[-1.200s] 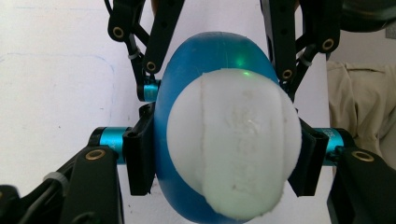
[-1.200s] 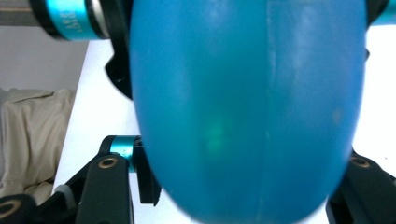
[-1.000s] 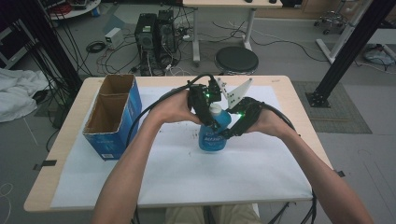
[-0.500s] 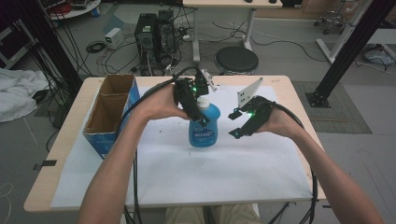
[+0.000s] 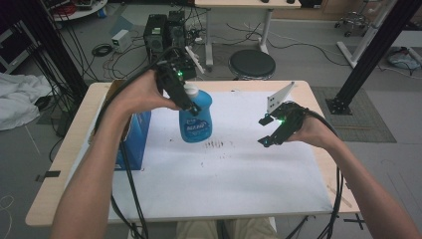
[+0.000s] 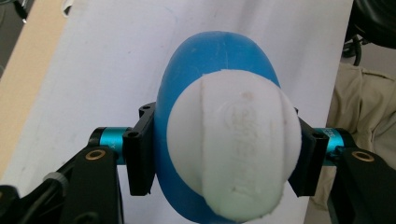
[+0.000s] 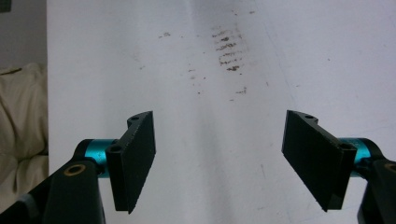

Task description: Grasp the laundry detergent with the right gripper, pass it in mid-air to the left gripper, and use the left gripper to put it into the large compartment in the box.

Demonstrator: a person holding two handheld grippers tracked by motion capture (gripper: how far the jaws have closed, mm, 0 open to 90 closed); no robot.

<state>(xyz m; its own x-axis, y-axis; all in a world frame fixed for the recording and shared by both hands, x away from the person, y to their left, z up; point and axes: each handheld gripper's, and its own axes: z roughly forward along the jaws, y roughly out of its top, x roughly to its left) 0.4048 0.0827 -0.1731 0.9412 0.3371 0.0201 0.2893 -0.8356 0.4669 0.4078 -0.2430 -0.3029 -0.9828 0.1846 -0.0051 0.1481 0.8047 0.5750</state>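
At the lower right of centre in the high view, the right claw [image 5: 268, 130] has let go and drawn back toward the frame's right, its jaws wide over the bare white sheet [image 5: 224, 174] on the counter [image 5: 64, 164]. That leaves the blue bottle [image 5: 195, 118] carried by the left claw [image 5: 185, 101] alone, so the handover looks done. Farther up, left of centre, that claw clamps just below the white cap [image 6: 233, 149], the bottle hanging under it above the sheet, beside the blue box [image 5: 133, 142].

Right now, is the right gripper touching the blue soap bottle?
Apart. In the high view, bare white table cover lies between the right gripper and the blue soap bottle; in the right gripper view its jaws stand open around nothing.
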